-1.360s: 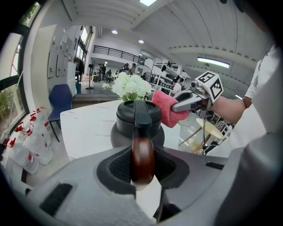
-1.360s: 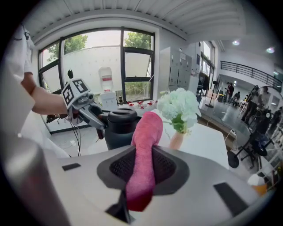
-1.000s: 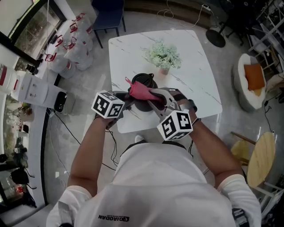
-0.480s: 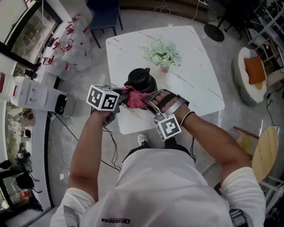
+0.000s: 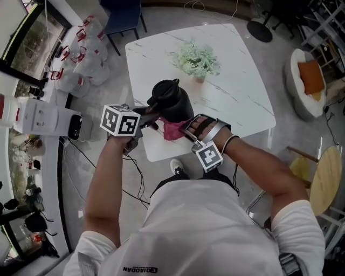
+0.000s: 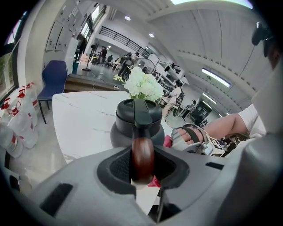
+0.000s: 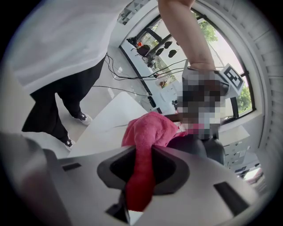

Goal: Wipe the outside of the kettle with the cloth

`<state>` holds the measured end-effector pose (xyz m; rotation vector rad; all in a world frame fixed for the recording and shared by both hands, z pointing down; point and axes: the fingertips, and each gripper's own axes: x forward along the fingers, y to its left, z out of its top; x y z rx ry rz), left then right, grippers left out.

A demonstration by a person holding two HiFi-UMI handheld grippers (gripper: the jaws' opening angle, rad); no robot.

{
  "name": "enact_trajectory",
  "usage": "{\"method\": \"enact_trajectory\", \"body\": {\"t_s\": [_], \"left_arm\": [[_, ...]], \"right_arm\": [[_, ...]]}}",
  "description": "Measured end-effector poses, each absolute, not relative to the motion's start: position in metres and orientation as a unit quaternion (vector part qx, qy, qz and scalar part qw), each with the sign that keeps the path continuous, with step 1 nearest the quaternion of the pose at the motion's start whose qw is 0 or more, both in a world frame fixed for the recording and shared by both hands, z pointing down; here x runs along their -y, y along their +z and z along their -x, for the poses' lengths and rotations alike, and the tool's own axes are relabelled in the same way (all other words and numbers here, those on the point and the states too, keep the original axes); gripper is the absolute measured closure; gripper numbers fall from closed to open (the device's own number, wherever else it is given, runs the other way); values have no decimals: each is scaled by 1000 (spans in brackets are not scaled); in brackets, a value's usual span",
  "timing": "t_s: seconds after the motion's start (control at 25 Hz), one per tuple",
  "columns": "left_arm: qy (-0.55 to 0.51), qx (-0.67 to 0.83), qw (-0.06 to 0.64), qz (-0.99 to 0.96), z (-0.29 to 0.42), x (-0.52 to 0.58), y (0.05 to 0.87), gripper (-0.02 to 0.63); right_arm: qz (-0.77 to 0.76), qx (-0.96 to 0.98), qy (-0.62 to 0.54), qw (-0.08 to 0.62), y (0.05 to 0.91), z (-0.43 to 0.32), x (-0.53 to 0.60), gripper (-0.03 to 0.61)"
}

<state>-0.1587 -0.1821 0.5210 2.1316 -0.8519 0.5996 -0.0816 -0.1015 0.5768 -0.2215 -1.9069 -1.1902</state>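
Observation:
A black kettle [image 5: 171, 99] stands near the front edge of the white marble table [image 5: 232, 91]. Its brown wooden handle [image 6: 142, 159] sits between the jaws of my left gripper [image 6: 142, 167], which is shut on it from the left [image 5: 150, 116]. My right gripper [image 5: 182, 129] is shut on a pink cloth [image 5: 173, 130] and holds it against the kettle's lower near side. In the right gripper view the cloth [image 7: 148, 132] bunches out of the gripper [image 7: 140, 172] against the dark kettle wall [image 7: 212, 152].
A vase of pale flowers [image 5: 197, 60] stands behind the kettle. On the floor at left are white bags [image 5: 86, 51] and a blue chair [image 5: 123, 16]. Cables [image 5: 129, 178] lie below the table's front edge. A round wooden stool [image 5: 323, 186] stands at right.
My right gripper has come down with the cloth from the kettle's top to its lower near side, rolling as it went. The kettle's lid now shows. The left gripper has stayed on the handle.

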Motion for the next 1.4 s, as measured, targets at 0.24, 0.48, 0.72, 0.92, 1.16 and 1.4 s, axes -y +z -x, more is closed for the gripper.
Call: {"method": "enact_trajectory", "body": {"t_s": [0.24,0.48,0.72,0.92,1.16,1.4], "left_arm": [[228,332,383,-831,162,183,521,522],[228,330,384,-832,163,183,523,522],[225,330,380,-834,163,183,524,523],[220,339,366,-838,161,177,524,522],[206,366,338,-842,154,155,527,522],[223,373,282,-856,139,133,533,520]], "right_arm": [[110,734,-505,440,613,70,100,485],[127,723,-501,458,639,63,95,485],[103,758,-448,464,631,59,100,485],[24,847,-309,431,585,45,111,483],[-108,926,-84,353,516,11,129,482],[-230,922,119,288,493,-24,147,482]]}}
